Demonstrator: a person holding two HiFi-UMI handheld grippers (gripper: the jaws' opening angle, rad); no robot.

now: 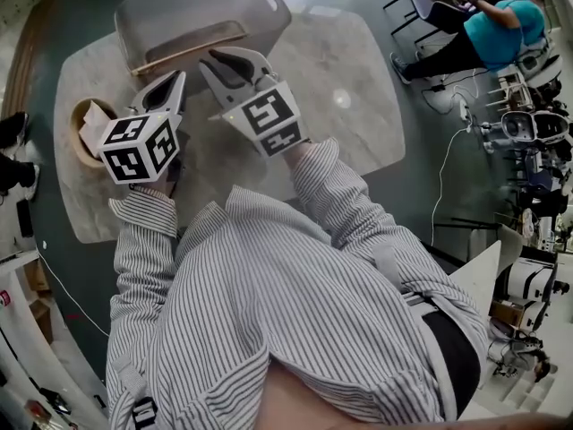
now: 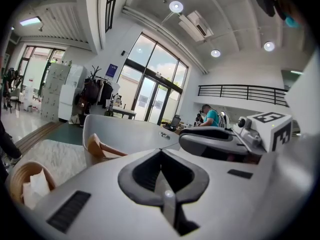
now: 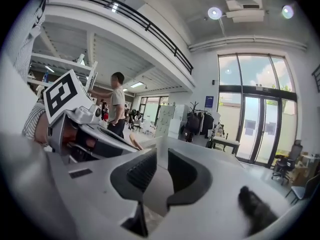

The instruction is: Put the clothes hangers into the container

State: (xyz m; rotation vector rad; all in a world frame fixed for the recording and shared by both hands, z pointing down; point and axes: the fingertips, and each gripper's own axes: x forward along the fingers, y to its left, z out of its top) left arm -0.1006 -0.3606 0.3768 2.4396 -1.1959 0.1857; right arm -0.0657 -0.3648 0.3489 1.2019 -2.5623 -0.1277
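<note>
A wooden clothes hanger (image 1: pixel 188 47) lies inside the grey plastic container (image 1: pixel 260 7) at the far side of the table, and its curved end (image 2: pixel 100 149) shows over the container's near wall. My left gripper (image 1: pixel 177 81) hovers just short of that wall with its tips (image 2: pixel 161 151) met and nothing between them. Beside it to the right, my right gripper (image 1: pixel 235 61) reaches the container's near edge; its jaws (image 3: pixel 161 151) stand a narrow gap apart and hold nothing. The hanger's tip (image 3: pixel 134 143) shows left of them.
A round wicker basket (image 1: pixel 85 128) with white paper sits at the marble table's (image 1: pixel 358 88) left edge. A seated person in teal (image 1: pixel 501 30) and stands with cables are off to the right. My striped sleeves fill the near side.
</note>
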